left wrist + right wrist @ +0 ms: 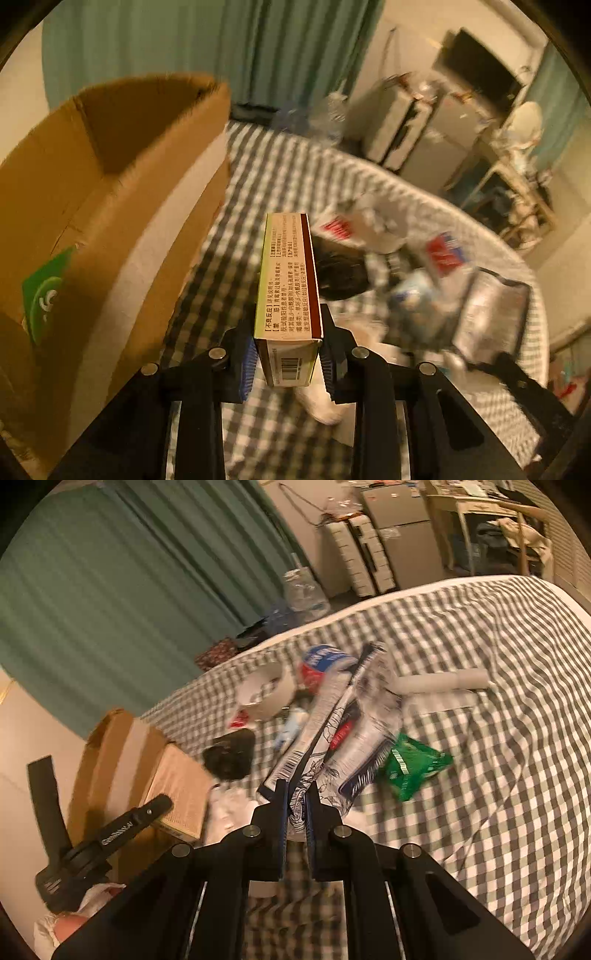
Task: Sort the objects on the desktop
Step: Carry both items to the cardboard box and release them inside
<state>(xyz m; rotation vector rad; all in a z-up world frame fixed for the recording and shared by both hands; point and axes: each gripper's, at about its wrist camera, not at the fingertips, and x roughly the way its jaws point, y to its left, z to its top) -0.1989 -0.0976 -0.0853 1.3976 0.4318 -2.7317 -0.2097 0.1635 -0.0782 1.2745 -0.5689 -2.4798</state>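
My left gripper (288, 356) is shut on a long medicine box (288, 277) with a green and dark-red print, its blue pads pressing both sides near the barcode end. The box is held above the checked bedspread (258, 177), just right of an open cardboard box (110, 184) that has a green packet (44, 291) inside. My right gripper (297, 797) is shut on the near end of a flat clear plastic packet (343, 720) with black and white print, which sticks up over the pile. The cardboard box (122, 753) shows at the left of the right wrist view.
Loose items lie on the bedspread (498, 701): a white tape roll (264, 694), a blue and red container (321, 661), a green packet (413, 768), a white tube (439, 681), a black object (229, 757). A silver bag (491, 306) lies at the right. Furniture stands beyond the bed.
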